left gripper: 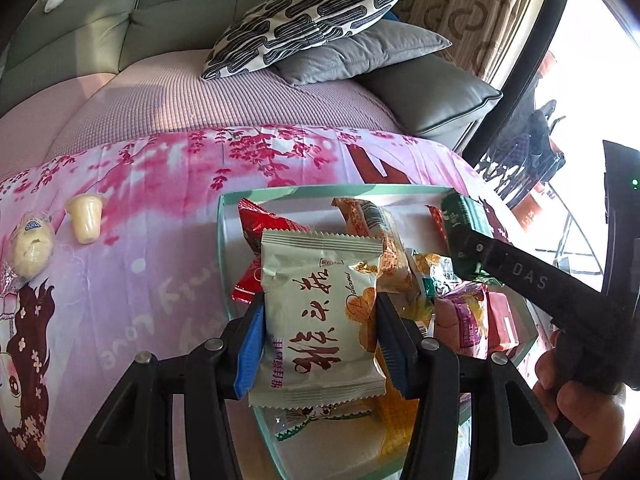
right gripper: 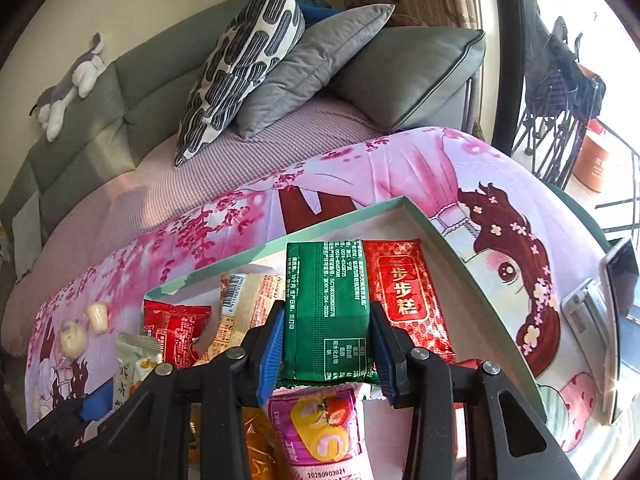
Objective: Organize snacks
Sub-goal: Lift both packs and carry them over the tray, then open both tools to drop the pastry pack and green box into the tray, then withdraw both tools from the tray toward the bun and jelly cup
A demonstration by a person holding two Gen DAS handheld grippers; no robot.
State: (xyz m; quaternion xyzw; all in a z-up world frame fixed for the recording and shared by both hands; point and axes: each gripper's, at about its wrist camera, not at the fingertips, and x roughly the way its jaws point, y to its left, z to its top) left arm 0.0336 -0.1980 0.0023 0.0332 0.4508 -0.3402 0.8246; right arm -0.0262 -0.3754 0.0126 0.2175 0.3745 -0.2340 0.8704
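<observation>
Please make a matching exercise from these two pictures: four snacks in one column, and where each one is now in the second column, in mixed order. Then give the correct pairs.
Things:
1. white packet
2. green packet
3. red packet with gold frame
4. small jelly cup

Places:
A. on the pink cloth, outside the tray
B. between the left gripper's jaws
C. lying in the tray beside the green packet
D. between the right gripper's jaws

Pairs: 1-B, 2-D, 3-C, 4-A

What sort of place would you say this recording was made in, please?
Most likely a home living room: a grey-green sofa with throw pillows, patterned curtains by a bright window, and a cartoon-print tablecloth.
</observation>
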